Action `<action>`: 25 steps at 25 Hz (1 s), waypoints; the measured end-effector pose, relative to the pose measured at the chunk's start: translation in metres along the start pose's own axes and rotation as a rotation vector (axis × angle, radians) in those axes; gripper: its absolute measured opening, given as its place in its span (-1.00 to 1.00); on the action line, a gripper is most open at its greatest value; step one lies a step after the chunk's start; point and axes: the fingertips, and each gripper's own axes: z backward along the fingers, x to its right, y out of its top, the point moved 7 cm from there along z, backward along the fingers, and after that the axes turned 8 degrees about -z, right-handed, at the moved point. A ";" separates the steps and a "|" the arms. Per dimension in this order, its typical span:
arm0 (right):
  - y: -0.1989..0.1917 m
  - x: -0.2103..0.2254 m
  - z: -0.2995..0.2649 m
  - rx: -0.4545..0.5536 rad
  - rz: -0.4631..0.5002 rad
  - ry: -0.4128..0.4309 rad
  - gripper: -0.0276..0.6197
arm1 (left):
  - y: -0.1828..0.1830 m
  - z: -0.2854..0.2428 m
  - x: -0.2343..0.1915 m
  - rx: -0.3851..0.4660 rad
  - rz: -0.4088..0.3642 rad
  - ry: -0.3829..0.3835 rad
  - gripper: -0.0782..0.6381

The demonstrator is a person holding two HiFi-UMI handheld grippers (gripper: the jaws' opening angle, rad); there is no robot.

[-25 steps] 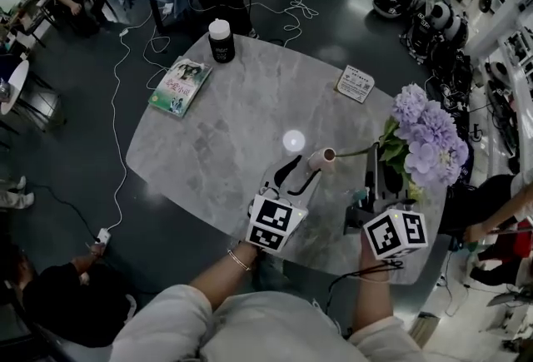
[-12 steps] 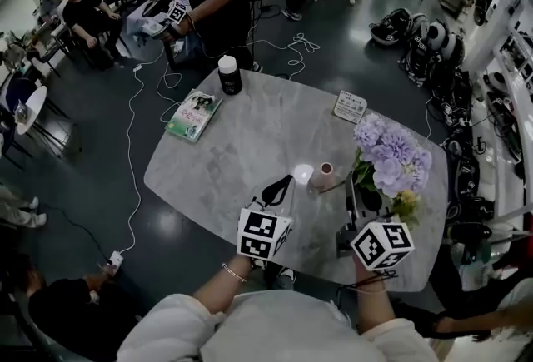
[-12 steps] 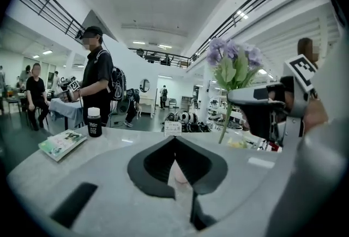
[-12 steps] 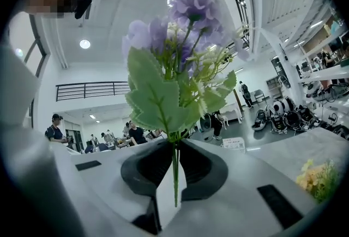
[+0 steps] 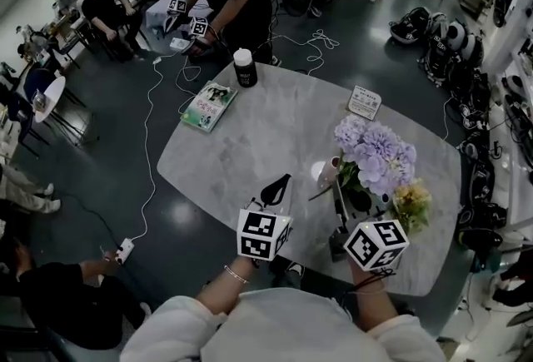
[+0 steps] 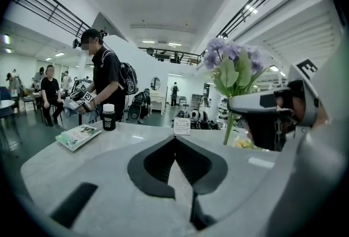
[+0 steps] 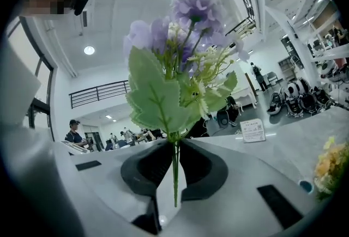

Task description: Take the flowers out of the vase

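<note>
Now the left hand-held gripper (image 5: 281,183) has its jaws pressed together with nothing between them. A second ago they were spread wide at the vase. It has drawn back from the vase (image 5: 331,171) toward the near edge of the bench (image 5: 258,136) and touches nothing. In the left gripper view the two dark pads (image 6: 188,162) meet at their tips over bare bench.

A second ago the stem ran sideways into the mouth of the vase, which leaned toward the left hand-held gripper. The purple flowers (image 5: 375,156) now stand upright over the right half of the bench, and their heads rise just behind the vase. The thin end of the stem (image 5: 321,192) shows just beside the vase on its near side, outside the mouth.

The right hand-held gripper (image 5: 337,190) is pinching that green stem. In the right gripper view its pads close on the stem (image 7: 175,176) just under a broad leaf (image 7: 158,97), and the end of the stem hangs free below them. The blooms (image 7: 193,10) tower above.

A small bunch of yellow flowers (image 5: 410,204) sits near the right edge. A book (image 5: 208,106) lies by the far left corner and a dark bottle (image 5: 244,67) stands at the far edge. A card (image 5: 364,102) lies toward the far right.
</note>
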 end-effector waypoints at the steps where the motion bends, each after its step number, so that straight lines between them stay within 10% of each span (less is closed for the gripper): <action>1: -0.006 -0.002 -0.004 -0.016 -0.010 0.010 -0.79 | -0.002 0.002 -0.002 -0.004 0.003 0.010 -0.76; 25: -0.100 -0.021 -0.107 -0.370 -0.273 -0.037 -0.80 | -0.052 -0.003 -0.102 -0.095 0.065 -0.021 -0.76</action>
